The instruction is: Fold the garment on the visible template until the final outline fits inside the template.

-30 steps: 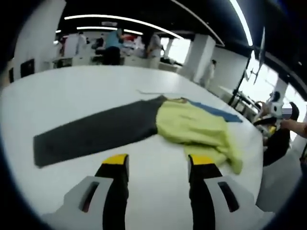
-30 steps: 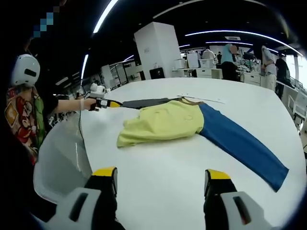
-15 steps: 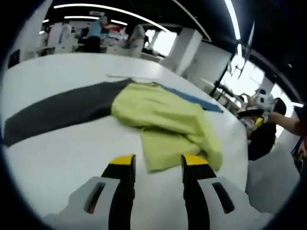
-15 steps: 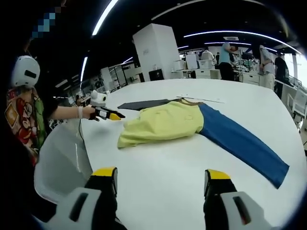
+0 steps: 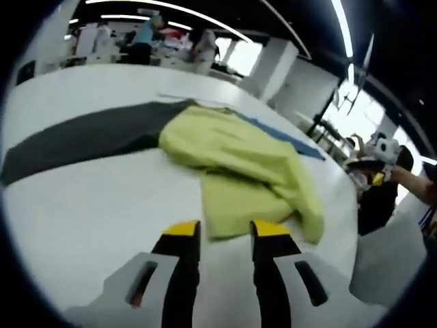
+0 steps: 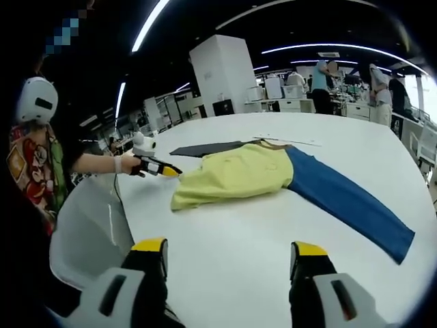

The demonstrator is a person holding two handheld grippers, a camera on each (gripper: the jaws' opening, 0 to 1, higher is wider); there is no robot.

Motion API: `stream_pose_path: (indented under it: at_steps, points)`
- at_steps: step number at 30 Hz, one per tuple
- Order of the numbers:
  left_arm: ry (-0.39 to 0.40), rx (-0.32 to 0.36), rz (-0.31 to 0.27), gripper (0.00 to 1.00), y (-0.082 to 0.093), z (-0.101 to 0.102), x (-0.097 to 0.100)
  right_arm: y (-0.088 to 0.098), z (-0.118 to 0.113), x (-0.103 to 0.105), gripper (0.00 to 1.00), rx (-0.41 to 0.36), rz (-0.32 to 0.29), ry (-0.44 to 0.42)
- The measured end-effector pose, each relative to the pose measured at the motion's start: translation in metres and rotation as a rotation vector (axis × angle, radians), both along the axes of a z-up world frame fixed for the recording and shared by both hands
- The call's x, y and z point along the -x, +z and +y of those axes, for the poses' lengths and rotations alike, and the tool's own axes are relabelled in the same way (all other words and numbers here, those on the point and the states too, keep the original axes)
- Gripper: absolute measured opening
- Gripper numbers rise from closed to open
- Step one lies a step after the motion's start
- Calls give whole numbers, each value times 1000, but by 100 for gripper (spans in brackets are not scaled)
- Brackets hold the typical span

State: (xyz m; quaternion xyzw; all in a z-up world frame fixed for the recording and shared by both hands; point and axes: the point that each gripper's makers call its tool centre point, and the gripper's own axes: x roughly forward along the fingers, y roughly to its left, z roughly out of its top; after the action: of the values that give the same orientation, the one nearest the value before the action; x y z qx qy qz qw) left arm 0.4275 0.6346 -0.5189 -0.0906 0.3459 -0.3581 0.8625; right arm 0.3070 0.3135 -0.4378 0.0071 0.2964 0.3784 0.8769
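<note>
**Garment spread on white table, both grippers holding nothing**

Garment (image 6: 273, 174) — soft knit, three colours: a pale yellow body, one long blue sleeve (image 6: 348, 201) and one long dark grey sleeve (image 5: 82, 137). It lies on a smooth, glossy white table (image 6: 225, 253) with a rounded edge. The sleeves stretch out flat to opposite sides, each a long tapering strip with a square cuff end. The yellow body is rumpled, its hem bunched and partly doubled over on itself in thick folds (clearest in the left gripper view, where the lower flap (image 5: 239, 205) lies as a flatter rectangle under the crumpled part). A brown band shows at the collar (image 6: 268, 143). A thin pale line (image 6: 287, 140) runs along the table just past the collar; I cannot tell what it is.

Left gripper (image 5: 222, 229) — black jaws with yellow tips, set fairly close together but with a clear gap, nothing between them. The tips sit just at the near edge of the yellow hem flap; touching or not, I cannot tell. In the right gripper view it comes in from the left, held out level over the table edge by a person's hand (image 6: 123, 164), pointing at the hem corner.

Right gripper (image 6: 229, 249) — jaws spread wide, empty, over bare table well short of the garment.

People (image 6: 324, 80) stand at benches in the background.
</note>
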Motion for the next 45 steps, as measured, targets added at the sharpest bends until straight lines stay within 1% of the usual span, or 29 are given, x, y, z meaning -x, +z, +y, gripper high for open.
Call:
stream_pose_path:
  at_steps: [2,8,10,12,13,15,17,22,23,24,26,28,30,31,33,36,39,41,42,44,45]
  points:
    - [10,-2,-4,16,0,0,-1,1,-1,1,73,-5,0,-5]
    - [46,-7,15,1,-6,1,-5,1,-1,3,72,-14,-3,-16]
    - [60,11,40,1,-7,0,-3,0,1,3,72,-20,-6,-14]
    - [50,12,38,0,-5,-2,-1,-1,6,1,71,-25,-12,-10]
    - [46,18,48,0,-4,-4,1,-2,8,-1,71,-29,-15,-8]
    - [50,32,52,0,0,-5,4,-3,16,-4,71,-45,-16,7]
    - [62,62,50,0,7,-6,5,-6,22,-10,71,-42,-21,16]
    - [68,76,51,0,15,-2,7,-9,43,-19,70,-24,-34,87]
    - [69,79,52,0,16,-2,7,-8,50,-22,69,-25,-44,106]
    - [69,82,54,0,16,-1,7,-10,53,-24,68,-10,-50,121]
    - [73,83,54,0,17,0,7,-13,61,-29,64,47,-83,169]
    - [80,89,58,0,17,1,7,-15,72,-32,60,70,-107,212]
    - [76,89,62,0,17,1,8,-19,83,-35,56,113,-124,251]
    - [76,88,62,0,17,2,8,-21,87,-35,53,141,-132,275]
    - [84,97,63,0,18,3,8,-24,99,-36,47,163,-150,319]
    - [92,106,66,0,18,4,9,-36,114,-38,46,188,-142,367]
    - [97,110,68,0,18,5,9,-45,121,-45,43,194,-135,375]
    - [102,115,71,0,17,6,9,-50,125,-49,39,187,-117,375]
    - [103,116,73,0,17,6,10,-52,126,-51,38,191,-121,375]
    - [106,118,75,0,17,6,10,-56,124,-62,37,249,-165,380]
    - [107,118,75,0,17,6,10,-55,123,-69,35,276,-201,375]
